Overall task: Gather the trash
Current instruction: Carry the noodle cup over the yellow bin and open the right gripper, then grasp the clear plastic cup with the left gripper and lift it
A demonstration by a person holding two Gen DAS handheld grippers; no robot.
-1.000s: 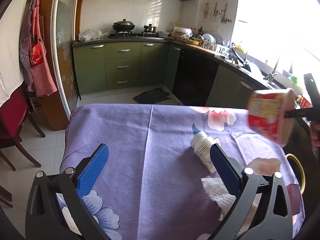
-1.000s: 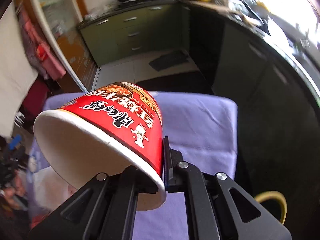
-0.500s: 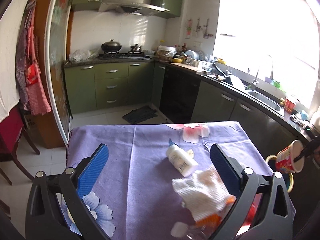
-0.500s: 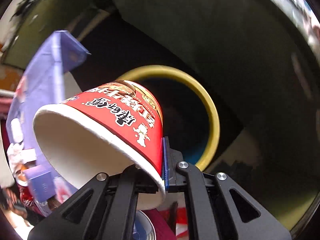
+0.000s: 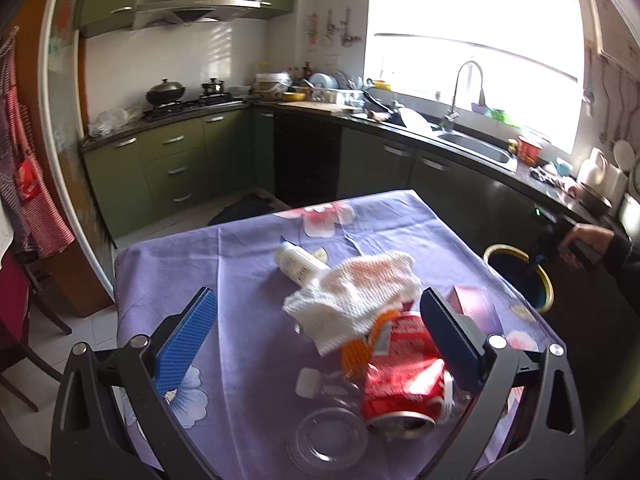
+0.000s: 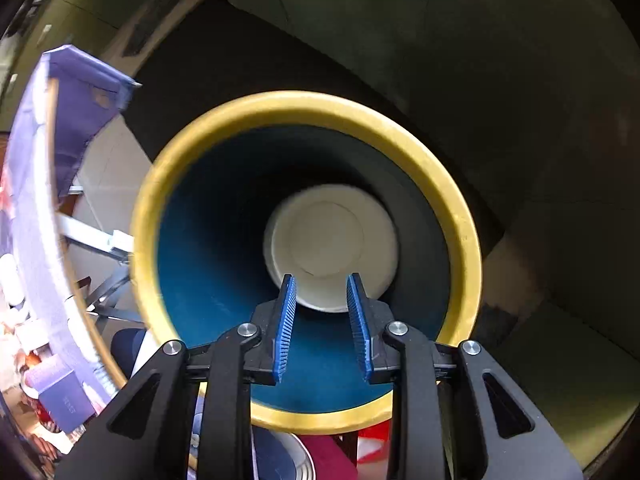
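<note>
My right gripper (image 6: 321,284) is open and empty, pointing down into the blue bin with a yellow rim (image 6: 460,208). The noodle cup (image 6: 332,248) lies inside the bin, its white bottom facing up. The bin (image 5: 546,284) stands beside the table's right edge in the left wrist view. My left gripper (image 5: 316,304) is open above the purple tablecloth (image 5: 240,264). Between and in front of its fingers lie a crumpled white paper towel (image 5: 356,292), a crushed red can (image 5: 400,368), a white bottle (image 5: 298,264) and a clear plastic lid (image 5: 326,438).
A small purple box (image 5: 474,308) lies at the table's right edge. Green kitchen cabinets (image 5: 176,164) and a counter with a sink (image 5: 476,148) run behind and right of the table. A dark chair (image 5: 16,320) stands at the left.
My right gripper opened and let the noodle cup drop into the bin. My left gripper drew back and rose, bringing the can, lid and paper towel into view.
</note>
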